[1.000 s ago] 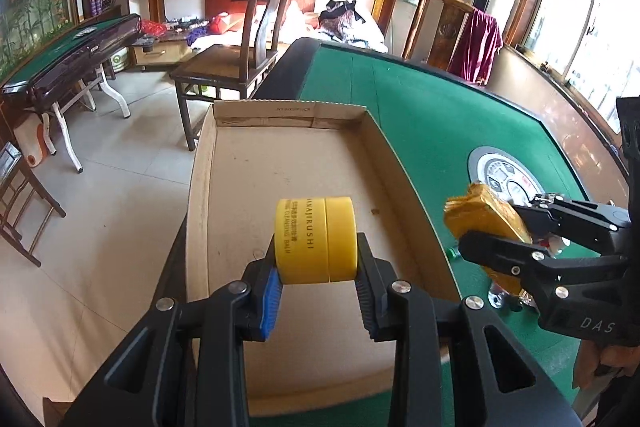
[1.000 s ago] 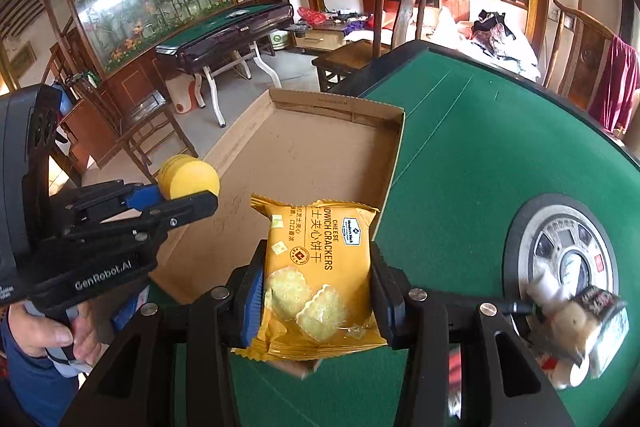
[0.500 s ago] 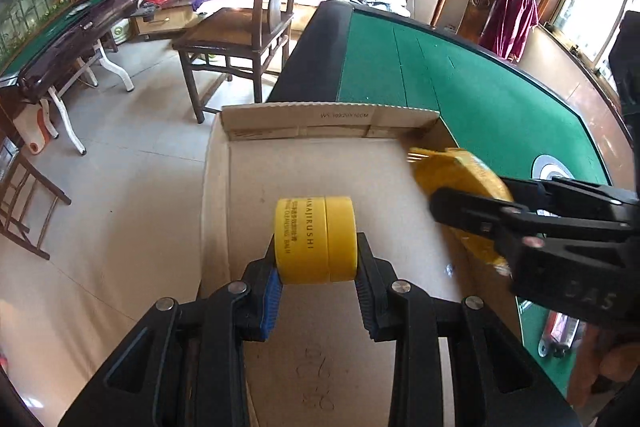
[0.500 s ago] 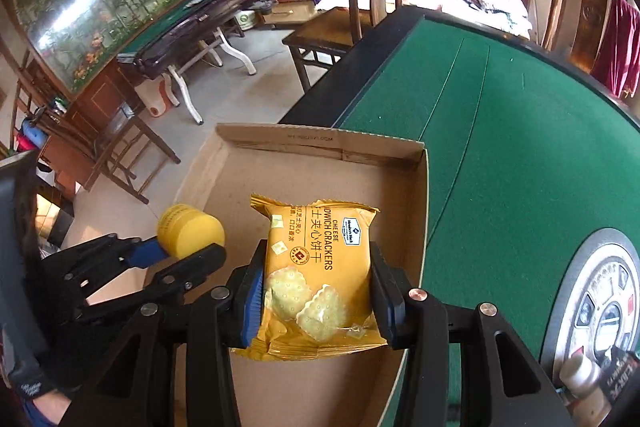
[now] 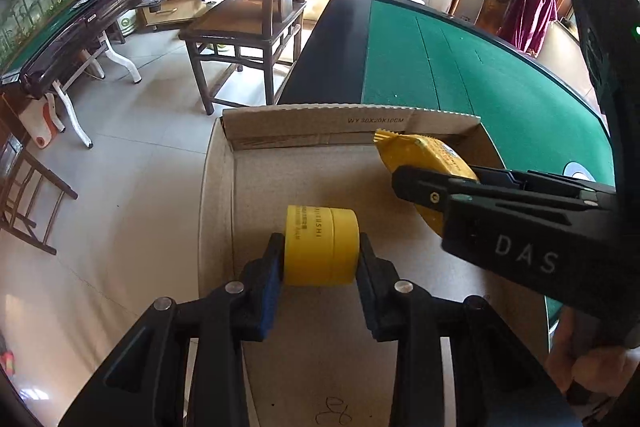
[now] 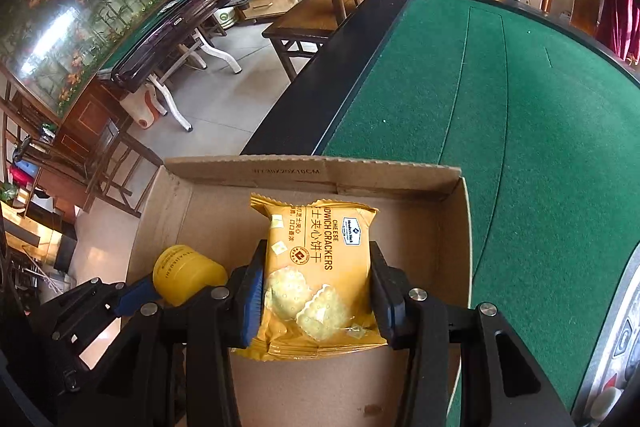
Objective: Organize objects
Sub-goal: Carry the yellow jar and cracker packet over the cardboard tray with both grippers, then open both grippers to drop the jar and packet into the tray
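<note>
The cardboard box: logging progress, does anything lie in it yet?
Apparently empty: the cardboard box floor shows bare; jar and cracker packet are still gripped above it.

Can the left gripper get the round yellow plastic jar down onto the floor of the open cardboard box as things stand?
Probably yes. The left gripper holds the yellow jar over bare box floor; the right gripper with its cracker packet is off to the side.

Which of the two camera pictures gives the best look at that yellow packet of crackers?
The right wrist view: the cheese sandwich crackers packet faces the camera, label readable, gripped by the right gripper over the cardboard box. The left wrist view shows only its edge, partly hidden behind that gripper.
</note>
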Motion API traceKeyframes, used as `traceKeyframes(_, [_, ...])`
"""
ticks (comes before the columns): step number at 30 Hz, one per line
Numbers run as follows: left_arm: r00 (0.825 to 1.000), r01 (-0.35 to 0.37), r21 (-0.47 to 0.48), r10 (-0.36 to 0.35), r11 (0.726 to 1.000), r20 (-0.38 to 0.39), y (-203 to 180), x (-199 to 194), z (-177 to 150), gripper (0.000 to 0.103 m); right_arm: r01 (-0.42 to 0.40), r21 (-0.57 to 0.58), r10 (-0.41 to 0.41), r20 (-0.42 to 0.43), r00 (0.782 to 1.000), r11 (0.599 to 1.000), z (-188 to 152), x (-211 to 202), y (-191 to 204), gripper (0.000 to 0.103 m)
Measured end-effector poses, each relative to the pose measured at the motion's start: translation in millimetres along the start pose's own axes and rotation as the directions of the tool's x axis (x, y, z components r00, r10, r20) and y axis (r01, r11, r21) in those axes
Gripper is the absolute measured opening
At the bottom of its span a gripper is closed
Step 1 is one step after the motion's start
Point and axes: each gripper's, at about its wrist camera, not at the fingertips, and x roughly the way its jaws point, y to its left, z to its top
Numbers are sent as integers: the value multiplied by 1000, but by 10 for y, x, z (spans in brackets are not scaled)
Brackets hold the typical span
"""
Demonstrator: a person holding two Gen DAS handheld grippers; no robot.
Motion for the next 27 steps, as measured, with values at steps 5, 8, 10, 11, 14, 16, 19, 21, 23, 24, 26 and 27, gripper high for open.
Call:
traceKeyframes(5, [1000, 4, 0, -4, 1000, 4, 8, 16, -7, 33, -12, 6, 12, -5, 1000, 1000, 37, 62, -6, 49])
traceKeyframes(8, [1000, 11, -10, -11, 1000, 5, 45, 10, -21, 39, -18, 5, 18, -12, 1000, 1000, 45, 97, -21, 50])
traceKeyframes(10, [1000, 26, -21, -25, 999, 11, 84, -11, -35, 50, -22, -1, 22, -13, 1000, 1000, 57, 106, -6, 51])
traceKeyframes(11, [1000, 26, -21, -26, 999, 12, 94, -19, -41, 51, -24, 1, 24, -15, 1000, 1000, 57, 113, -8, 51])
traceKeyframes(14, [1000, 17, -24, -16, 1000, 17, 114, -40, -60, 52, -29, -6, 29, -18, 999, 1000, 58, 108, 12, 52])
traceKeyframes(16, [1000, 20, -25, -20, 999, 14, 116, -52, -80, 53, -32, -12, 31, -22, 999, 999, 57, 108, 32, 54])
traceKeyframes(19, [1000, 19, -17, -19, 1000, 18, 107, -72, -97, 57, -33, 0, 33, -26, 999, 999, 48, 86, 15, 65])
traceKeyframes(21, [1000, 21, -18, -20, 1000, 23, 101, -97, -120, 58, -35, 2, 35, -12, 999, 999, 32, 34, -2, 65])
traceKeyframes(23, [999, 26, -15, -25, 1000, 27, 85, -117, -142, 58, -29, 0, 29, -7, 1000, 1000, 22, -6, -17, 65])
traceKeyframes(24, [999, 26, -16, -25, 1000, 29, 79, -134, -157, 58, -32, 5, 32, -2, 999, 999, 11, -39, -35, 65])
traceKeyframes(26, [999, 36, -15, -36, 999, 35, 73, -181, -212, 58, -43, 16, 43, 14, 999, 999, -20, -114, -70, 65])
traceKeyframes(27, [998, 42, -12, -41, 999, 41, 66, -207, -240, 58, -45, 21, 45, 20, 999, 999, -49, -145, -84, 66])
